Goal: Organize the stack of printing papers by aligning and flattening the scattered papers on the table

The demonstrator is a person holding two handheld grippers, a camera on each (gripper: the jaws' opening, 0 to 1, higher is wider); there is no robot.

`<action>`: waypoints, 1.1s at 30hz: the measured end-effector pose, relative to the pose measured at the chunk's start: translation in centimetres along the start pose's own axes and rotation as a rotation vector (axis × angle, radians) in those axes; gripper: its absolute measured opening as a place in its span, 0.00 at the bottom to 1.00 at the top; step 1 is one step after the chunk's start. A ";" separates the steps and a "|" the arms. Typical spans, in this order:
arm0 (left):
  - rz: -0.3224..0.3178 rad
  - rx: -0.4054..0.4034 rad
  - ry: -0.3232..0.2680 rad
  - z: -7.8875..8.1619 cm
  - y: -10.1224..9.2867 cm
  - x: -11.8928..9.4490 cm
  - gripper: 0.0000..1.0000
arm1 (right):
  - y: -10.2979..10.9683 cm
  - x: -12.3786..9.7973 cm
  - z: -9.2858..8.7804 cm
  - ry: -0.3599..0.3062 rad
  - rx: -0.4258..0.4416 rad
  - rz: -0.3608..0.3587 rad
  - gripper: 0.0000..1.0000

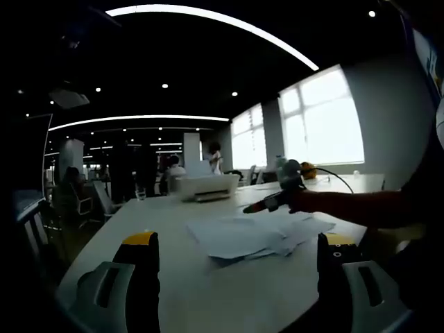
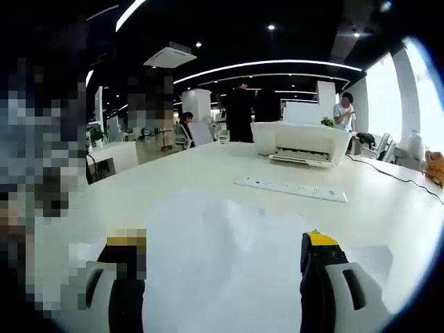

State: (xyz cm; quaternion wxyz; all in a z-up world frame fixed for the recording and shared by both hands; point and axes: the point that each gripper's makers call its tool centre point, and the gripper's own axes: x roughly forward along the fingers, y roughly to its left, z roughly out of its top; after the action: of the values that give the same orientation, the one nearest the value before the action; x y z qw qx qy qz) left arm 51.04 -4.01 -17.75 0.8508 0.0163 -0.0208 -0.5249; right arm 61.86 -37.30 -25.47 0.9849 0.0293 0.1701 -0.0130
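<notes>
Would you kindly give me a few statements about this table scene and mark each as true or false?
1. The papers lie in a loose, uneven pile on the table. True.
2. The left gripper is clamped on a sheet. False: its jaws stand apart with nothing between them.
3. A white printer stands on the table beyond a power strip. True.
4. The right gripper hangs over bare tabletop. False: white paper lies between and beneath its open jaws.

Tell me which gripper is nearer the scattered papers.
Right. The right gripper hangs directly over the papers, jaws apart. The left gripper sits back from the papers, bare table between.
</notes>
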 end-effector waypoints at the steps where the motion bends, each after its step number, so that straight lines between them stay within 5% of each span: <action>1: 0.000 -0.001 -0.002 0.0 0.0 0.0 0.97 | 0.0 0.1 0.0 -0.001 0.002 -0.001 0.88; 16: 0.009 -0.003 0.014 -1.1 0.5 0.6 0.97 | -2.7 2.9 0.7 0.014 0.037 -0.018 0.88; 33: 0.014 -0.025 0.014 -2.1 1.5 1.0 0.97 | -1.3 6.2 -0.5 0.050 -0.015 -0.010 0.86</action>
State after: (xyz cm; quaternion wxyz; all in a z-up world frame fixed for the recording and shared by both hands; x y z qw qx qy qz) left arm 52.89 -4.23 -19.73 0.8547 0.0092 -0.0082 -0.5190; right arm 67.49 -38.69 -28.13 0.9805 0.0216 0.1948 -0.0160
